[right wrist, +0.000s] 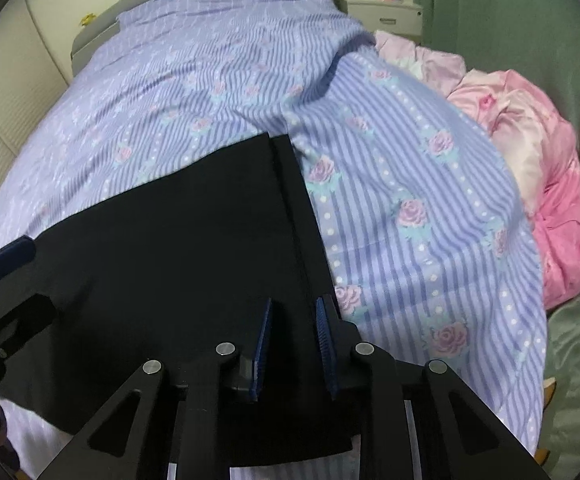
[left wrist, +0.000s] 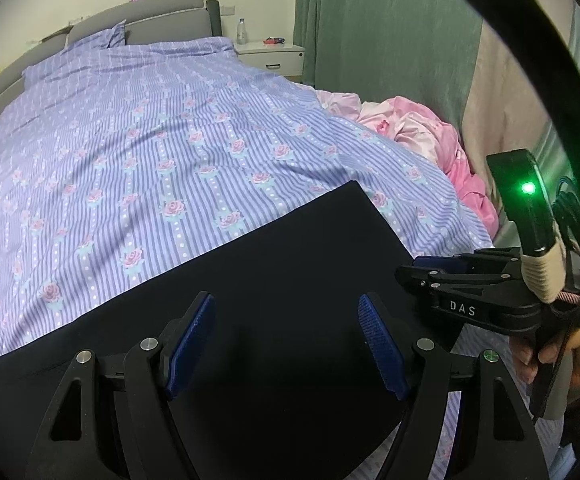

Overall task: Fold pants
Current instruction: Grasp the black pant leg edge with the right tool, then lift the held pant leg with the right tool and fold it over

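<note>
The black pants (left wrist: 281, 280) lie flat on the purple striped floral bedcover (left wrist: 149, 140) at the near end of the bed. My left gripper (left wrist: 285, 320) is open just above the pants, with nothing between its blue pads. My right gripper (right wrist: 293, 328) hovers over the pants' right edge (right wrist: 302, 220), its blue pads partly open with a narrow gap and nothing held. It also shows in the left wrist view (left wrist: 422, 266) at the right of the pants. In the right wrist view the pants (right wrist: 177, 240) show a folded seam along the right side.
A crumpled pink blanket (left wrist: 430, 136) lies along the bed's right side by a green curtain (left wrist: 390, 40). A white nightstand (left wrist: 273, 56) with a bottle stands beside the grey headboard (left wrist: 149, 20). A pillow lies at the head of the bed.
</note>
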`<control>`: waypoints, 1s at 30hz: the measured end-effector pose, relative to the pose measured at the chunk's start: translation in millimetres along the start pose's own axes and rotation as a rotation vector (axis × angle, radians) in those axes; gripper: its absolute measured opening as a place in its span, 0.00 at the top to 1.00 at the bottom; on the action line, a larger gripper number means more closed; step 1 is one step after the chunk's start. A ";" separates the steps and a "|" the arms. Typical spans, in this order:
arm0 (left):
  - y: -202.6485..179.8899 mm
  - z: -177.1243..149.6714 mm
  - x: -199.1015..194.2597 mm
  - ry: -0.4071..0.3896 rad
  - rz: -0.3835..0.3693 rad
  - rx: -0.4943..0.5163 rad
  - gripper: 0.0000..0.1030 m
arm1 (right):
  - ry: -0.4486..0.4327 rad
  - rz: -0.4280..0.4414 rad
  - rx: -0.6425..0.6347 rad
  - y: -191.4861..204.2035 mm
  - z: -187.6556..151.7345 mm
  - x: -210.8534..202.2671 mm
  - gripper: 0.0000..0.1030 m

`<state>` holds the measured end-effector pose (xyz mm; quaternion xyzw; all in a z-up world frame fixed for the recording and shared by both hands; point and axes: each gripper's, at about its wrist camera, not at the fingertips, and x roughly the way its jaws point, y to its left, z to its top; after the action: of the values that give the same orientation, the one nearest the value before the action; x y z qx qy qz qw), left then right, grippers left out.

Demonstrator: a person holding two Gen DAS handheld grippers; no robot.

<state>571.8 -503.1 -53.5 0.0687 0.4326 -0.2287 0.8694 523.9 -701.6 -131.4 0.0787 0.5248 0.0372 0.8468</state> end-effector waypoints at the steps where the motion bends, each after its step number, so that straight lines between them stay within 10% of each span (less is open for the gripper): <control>1: 0.0 0.4 1.1 0.005 -0.001 0.000 0.29 | 0.008 0.007 0.005 -2.0 0.8 2.8 0.76; 11: -3.7 2.7 1.6 -0.013 0.007 0.007 0.29 | -0.045 0.018 0.040 -7.5 11.8 -19.4 0.98; 21: -6.4 4.3 10.7 -0.001 0.016 0.019 0.29 | -0.071 -0.093 0.116 -30.8 17.0 -23.1 1.00; 26: -1.6 0.0 3.4 -0.016 0.022 -0.003 0.29 | -0.077 0.006 0.031 -11.4 17.8 -31.8 0.45; 30: -2.7 -2.6 3.8 -0.005 0.023 0.012 0.29 | -0.016 0.023 -0.041 5.2 17.7 -12.8 0.45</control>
<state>570.7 -506.0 -57.8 0.0785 0.4283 -0.2216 0.8725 534.2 -699.9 -111.5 0.0676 0.5161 0.0571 0.8519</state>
